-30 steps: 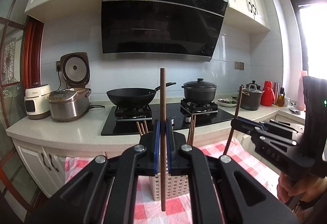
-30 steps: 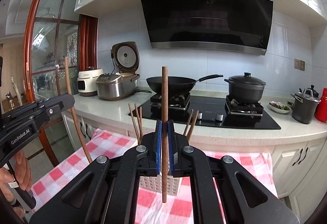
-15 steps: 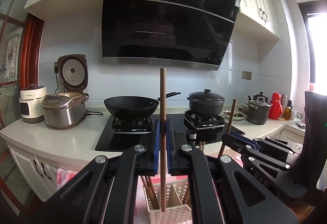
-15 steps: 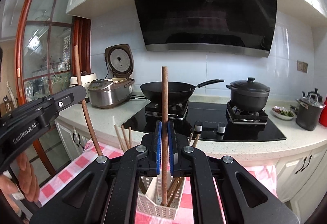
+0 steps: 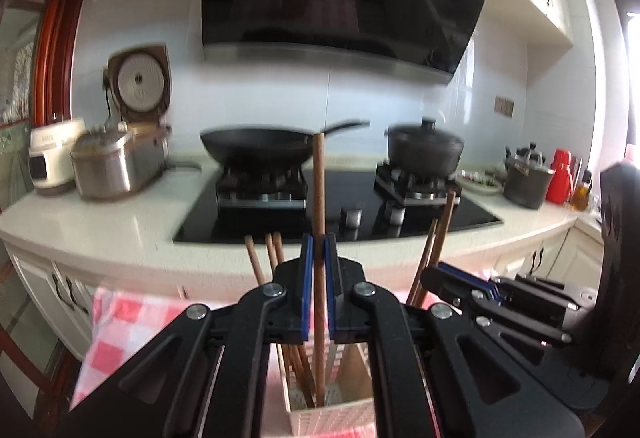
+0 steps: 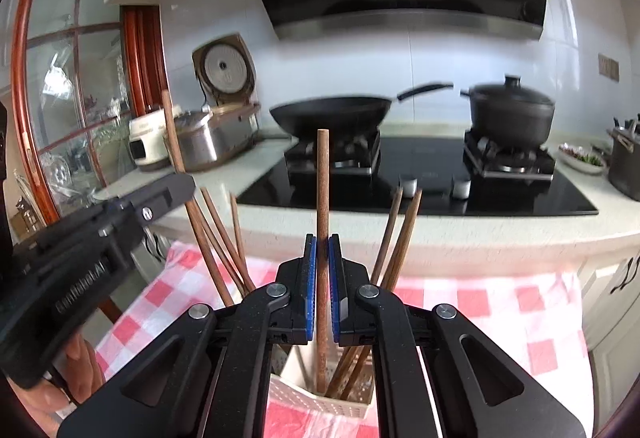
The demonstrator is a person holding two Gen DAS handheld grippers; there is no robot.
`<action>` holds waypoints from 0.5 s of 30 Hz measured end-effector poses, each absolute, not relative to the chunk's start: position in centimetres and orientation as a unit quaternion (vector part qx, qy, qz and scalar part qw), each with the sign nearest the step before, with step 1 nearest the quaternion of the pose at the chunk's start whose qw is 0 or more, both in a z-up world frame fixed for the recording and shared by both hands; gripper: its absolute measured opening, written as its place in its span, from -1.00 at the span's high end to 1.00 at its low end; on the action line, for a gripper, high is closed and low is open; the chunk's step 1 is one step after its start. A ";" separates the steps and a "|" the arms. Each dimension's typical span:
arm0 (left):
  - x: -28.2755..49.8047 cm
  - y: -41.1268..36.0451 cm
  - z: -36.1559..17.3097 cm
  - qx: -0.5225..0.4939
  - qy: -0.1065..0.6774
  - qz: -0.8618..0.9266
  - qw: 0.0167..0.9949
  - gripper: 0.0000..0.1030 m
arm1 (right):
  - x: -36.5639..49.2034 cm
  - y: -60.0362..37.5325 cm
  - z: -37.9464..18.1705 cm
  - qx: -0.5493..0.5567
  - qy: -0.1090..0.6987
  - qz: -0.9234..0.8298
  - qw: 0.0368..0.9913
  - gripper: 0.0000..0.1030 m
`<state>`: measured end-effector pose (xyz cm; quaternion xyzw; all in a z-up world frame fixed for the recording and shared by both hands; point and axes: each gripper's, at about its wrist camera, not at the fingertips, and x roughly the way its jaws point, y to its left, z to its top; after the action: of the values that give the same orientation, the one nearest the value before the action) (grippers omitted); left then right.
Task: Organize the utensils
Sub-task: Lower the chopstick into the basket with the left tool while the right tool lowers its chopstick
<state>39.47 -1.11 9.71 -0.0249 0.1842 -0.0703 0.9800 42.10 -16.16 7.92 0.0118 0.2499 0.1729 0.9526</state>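
Observation:
My left gripper (image 5: 319,250) is shut on a brown wooden chopstick (image 5: 319,190) that stands upright, its lower end inside the white perforated holder (image 5: 332,418) among several other chopsticks (image 5: 256,266). In the right wrist view, my right gripper (image 6: 322,250) is shut on a second upright chopstick (image 6: 322,182), whose tip also sits in the holder (image 6: 316,398). Each gripper shows in the other's view: the right gripper (image 5: 434,274) beside the holder on the right, the left gripper (image 6: 176,190) on the left, each with its stick rising above it.
The holder stands on a red-and-white checked cloth (image 6: 480,302). Behind it runs a pale counter (image 5: 100,230) with a black hob, a wok (image 5: 256,150), a lidded pot (image 5: 424,148) and a rice cooker (image 5: 120,162). A hand (image 6: 76,362) holds the left gripper.
Both grippers have moved forward and down toward the holder. The chopstick tips, which hung above the cloth before, now sit inside the holder. Both stay shut on their sticks.

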 end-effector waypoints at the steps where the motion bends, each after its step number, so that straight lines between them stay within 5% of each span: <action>1: 39.9 -1.0 8.9 -0.027 0.197 -0.072 0.977 0.89 | 42.2 -16.0 7.5 0.009 0.257 0.172 0.951 0.88; 12: 41.8 -0.6 3.7 -0.024 0.244 -0.060 0.968 0.88 | 43.9 -16.1 4.8 0.022 0.294 0.159 0.942 0.84; 14: 41.8 -0.3 3.6 -0.027 0.242 -0.056 0.968 0.74 | 44.0 -16.1 4.8 0.015 0.290 0.156 0.944 0.75; 15: 41.6 -0.2 3.7 -0.028 0.239 -0.053 0.969 0.53 | 43.9 -16.1 4.8 0.015 0.287 0.157 0.945 0.67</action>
<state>41.60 -0.22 3.68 -0.0282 0.2394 -0.0535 0.9690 43.91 -16.12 4.80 0.0146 0.2873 0.1565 0.9448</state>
